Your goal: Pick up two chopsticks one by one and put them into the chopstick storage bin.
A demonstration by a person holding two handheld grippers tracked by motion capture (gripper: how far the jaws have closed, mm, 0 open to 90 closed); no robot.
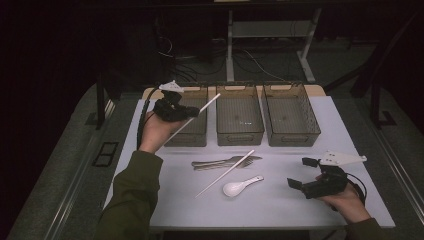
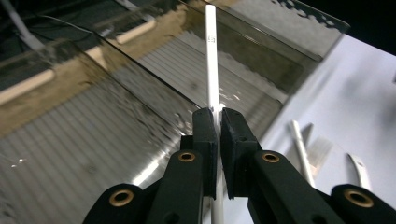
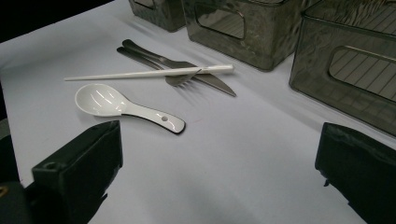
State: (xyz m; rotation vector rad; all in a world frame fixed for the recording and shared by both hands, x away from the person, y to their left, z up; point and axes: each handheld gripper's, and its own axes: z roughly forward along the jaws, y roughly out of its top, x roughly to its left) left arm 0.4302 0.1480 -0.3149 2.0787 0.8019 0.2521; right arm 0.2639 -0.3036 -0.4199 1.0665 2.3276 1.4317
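the left gripper (image 1: 192, 111) is clamped on a white chopstick (image 1: 200, 112), its two black jaws pressed close together with the thin stick pinched between the pads. in the left gripper view the chopstick (image 2: 212, 70) runs straight up from between the jaws, out over the smoky, ribbed floor of a clear bin (image 2: 116, 130). from the high view the held chopstick is raised off the tabletop (image 1: 280, 200) and slanted, its upper end pointing toward the back right, over the leftmost bin (image 1: 192, 117) of three in a row.

the middle bin (image 1: 239, 115) and the right bin (image 1: 291, 114) stand just beside it along the far edge of the tabletop.

the right gripper (image 1: 302, 172) sits low at the right side of the tabletop, held in the person's hand (image 1: 347, 202), its jaws spread wide with nothing between them; in the right gripper view they frame bare white surface.

near the middle of the tabletop lies a second white chopstick (image 1: 225, 173), resting across a fork (image 1: 222, 163) and a knife (image 1: 235, 159) that lie side by side. a white ceramic spoon (image 1: 240, 186) lies just in front of them, bowl to the left in the high view, apart from the cutlery.
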